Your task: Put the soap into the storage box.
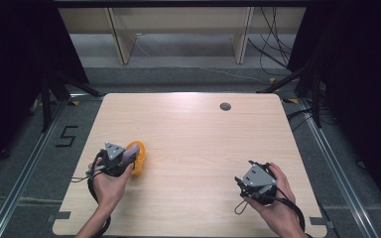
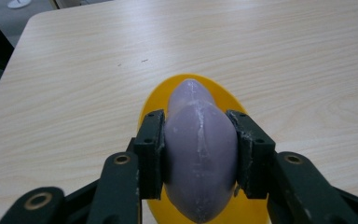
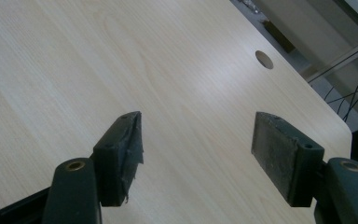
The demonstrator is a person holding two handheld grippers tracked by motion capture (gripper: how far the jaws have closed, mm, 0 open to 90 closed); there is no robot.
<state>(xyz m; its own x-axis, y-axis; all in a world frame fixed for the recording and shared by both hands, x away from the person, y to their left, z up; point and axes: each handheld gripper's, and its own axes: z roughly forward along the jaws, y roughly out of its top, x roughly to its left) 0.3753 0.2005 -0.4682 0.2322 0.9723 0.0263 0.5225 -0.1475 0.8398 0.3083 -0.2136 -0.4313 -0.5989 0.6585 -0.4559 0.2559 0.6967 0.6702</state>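
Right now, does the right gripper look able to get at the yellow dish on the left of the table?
Probably yes: the right gripper is open and empty, with bare table across to the yellow dish. But the left gripper, shut on the purple soap, crowds it.

A smooth lilac oval piece point(image 2: 199, 158) sits lengthwise above a yellow dish point(image 2: 226, 95).

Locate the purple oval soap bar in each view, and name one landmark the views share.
High view: the purple oval soap bar is at the table's left, ahead of the left gripper, over the round yellow dish.
Left gripper view: low centre, clamped between the two black jaws, the dish behind it.
Right gripper view: not in this picture; the right gripper is open over bare wood.
Shared landmark: the light wooden table.
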